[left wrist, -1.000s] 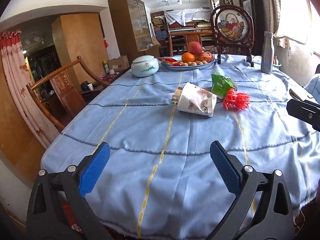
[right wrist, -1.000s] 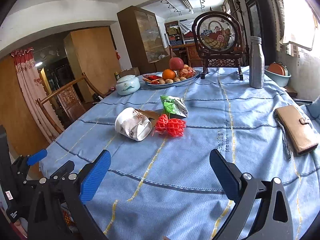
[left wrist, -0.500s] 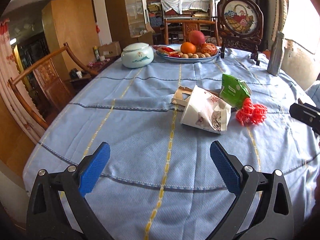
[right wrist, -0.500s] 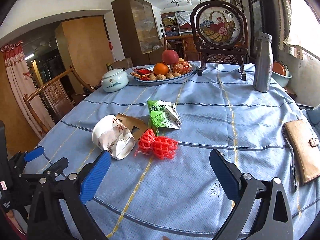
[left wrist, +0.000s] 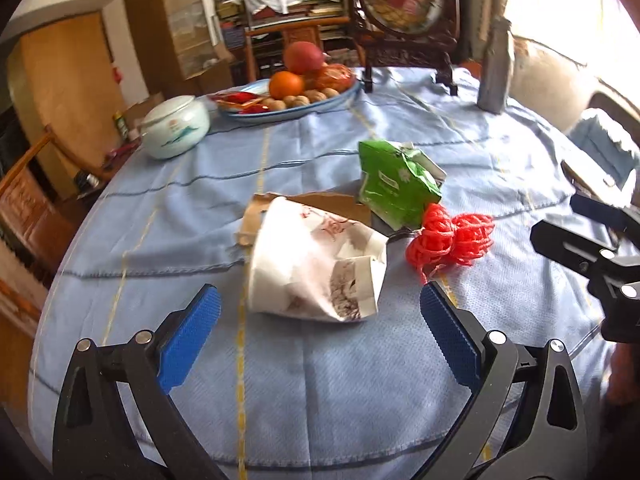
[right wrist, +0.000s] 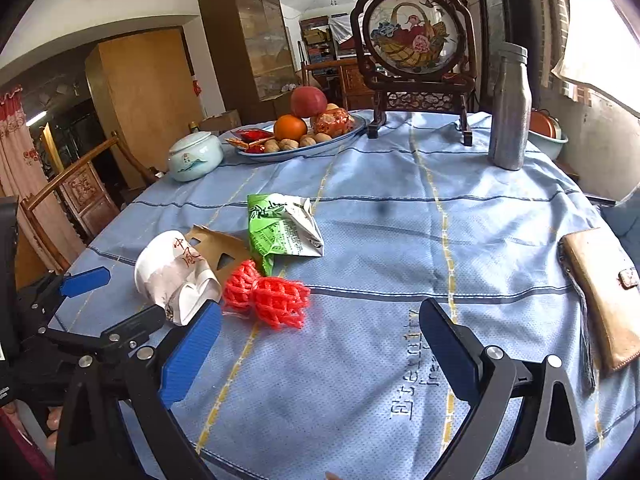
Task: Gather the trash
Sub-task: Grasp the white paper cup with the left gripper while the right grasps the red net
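Observation:
A crushed white paper cup (left wrist: 312, 268) lies on its side on the blue tablecloth, on a piece of brown cardboard (left wrist: 320, 204). Beside it are a crumpled green packet (left wrist: 396, 184) and a red foam net (left wrist: 452, 236). My left gripper (left wrist: 320, 320) is open and empty, its blue pads just short of the cup on either side. My right gripper (right wrist: 320, 340) is open and empty, a little short of the red net (right wrist: 268, 296). The right wrist view also shows the cup (right wrist: 172, 276), the green packet (right wrist: 280, 228) and the left gripper (right wrist: 132, 300) at the cup.
A fruit plate (right wrist: 300, 136), a white lidded jar (right wrist: 194, 156), a framed picture stand (right wrist: 416, 52) and a metal bottle (right wrist: 510, 108) stand at the far side. A tan wallet (right wrist: 608, 292) lies at the right. A wooden chair (right wrist: 76, 188) stands left of the table.
Both grippers have moved forward over the table toward the trash. The left one has closed in on the paper cup, which now lies between its open fingers' line.

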